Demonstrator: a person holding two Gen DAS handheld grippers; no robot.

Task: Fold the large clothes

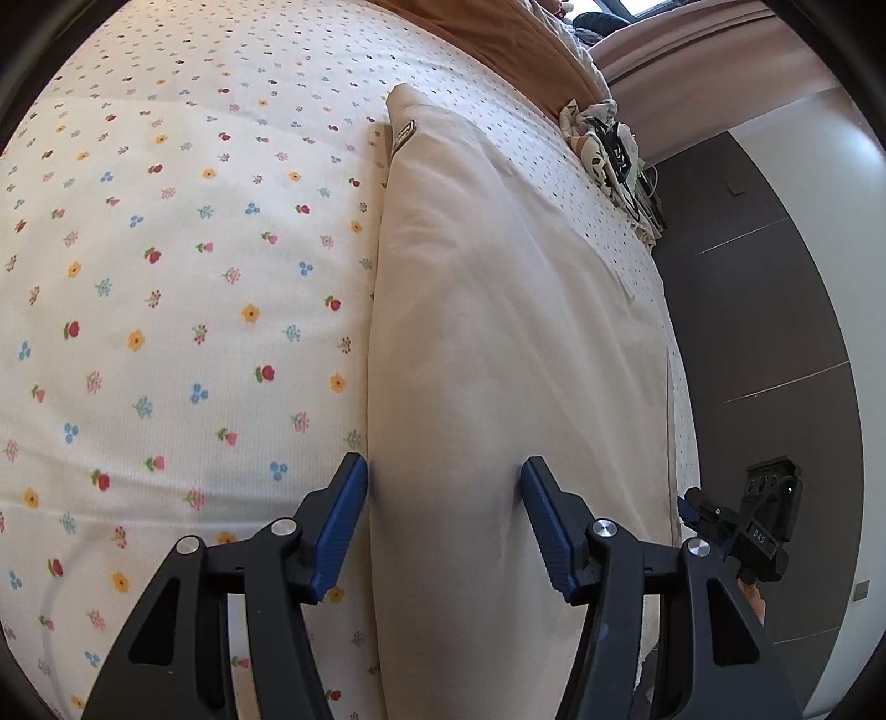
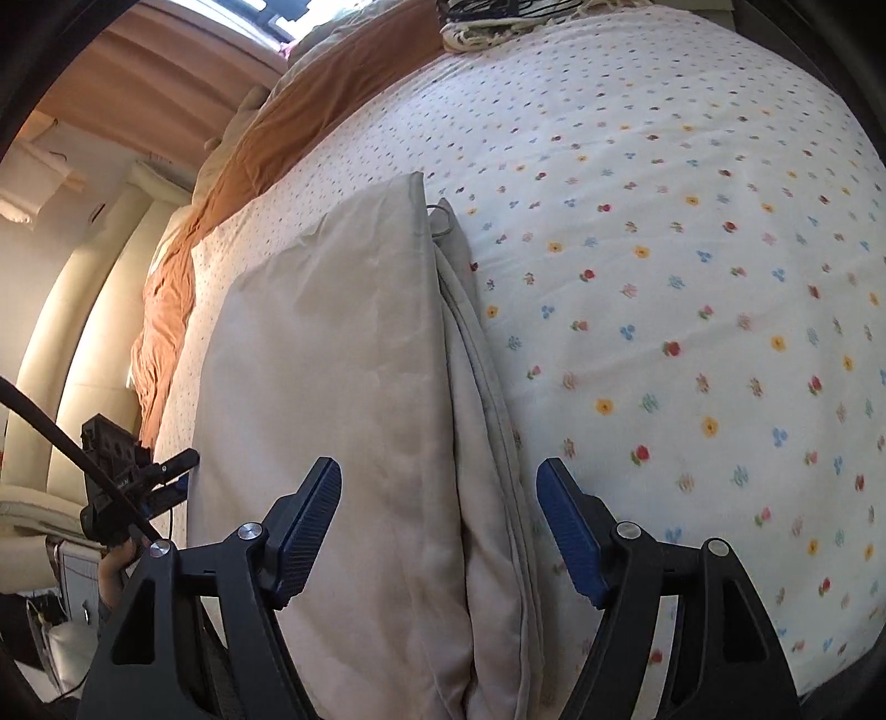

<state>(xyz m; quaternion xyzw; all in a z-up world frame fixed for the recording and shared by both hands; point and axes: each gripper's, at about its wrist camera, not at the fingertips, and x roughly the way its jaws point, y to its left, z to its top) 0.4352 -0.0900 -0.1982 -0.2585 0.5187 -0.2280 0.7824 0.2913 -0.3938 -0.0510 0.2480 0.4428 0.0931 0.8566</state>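
Note:
A large cream garment lies folded into a long strip on the floral bedspread. A small oval label shows near its far end. My left gripper is open, its blue pads standing apart over the strip's near part without pinching any cloth. In the right wrist view the same garment shows stacked layers along its right edge and a small loop at the far corner. My right gripper is open above it, and its jaws hold nothing.
An orange blanket is bunched at the far end of the bed. A patterned cloth pile sits at the bed's edge, beside a dark floor. The right tool's housing shows past that edge. Cream curtains hang at left.

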